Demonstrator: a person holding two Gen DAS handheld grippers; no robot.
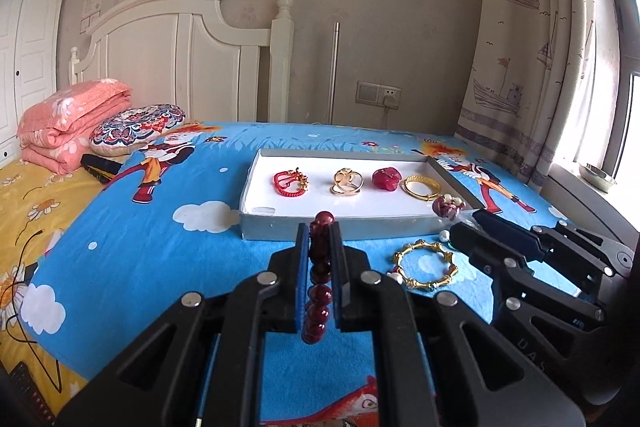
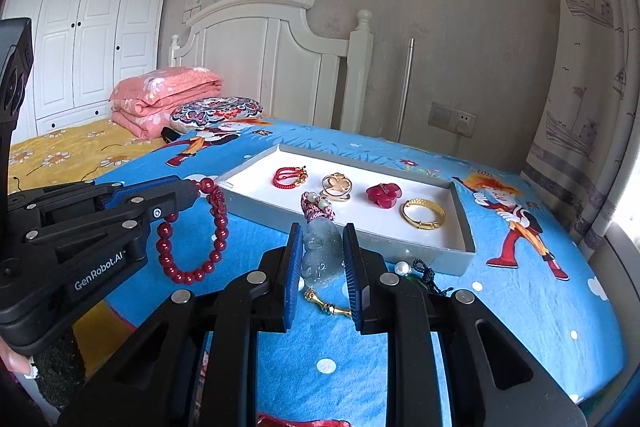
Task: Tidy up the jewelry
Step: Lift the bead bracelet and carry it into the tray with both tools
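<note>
Bead bracelet (image 2: 200,227), dark red, clamped in left gripper (image 1: 320,247), jaws clenched on it, loop hanging above bed (image 1: 160,227) just before tray (image 1: 256,223). Right gripper (image 2: 320,259) jaws grasping pale jade pendant (image 2: 320,255), its pink knot (image 2: 318,209) sticking out at tray's near rim. Tray holds red cord bracelet (image 1: 289,181), gold ring piece (image 1: 346,181), red flower (image 1: 386,178), gold bangle (image 1: 421,187). Gold bamboo-style bangle (image 1: 425,266) lies on bed near tray, with pearl (image 2: 401,269) alongside.
</note>
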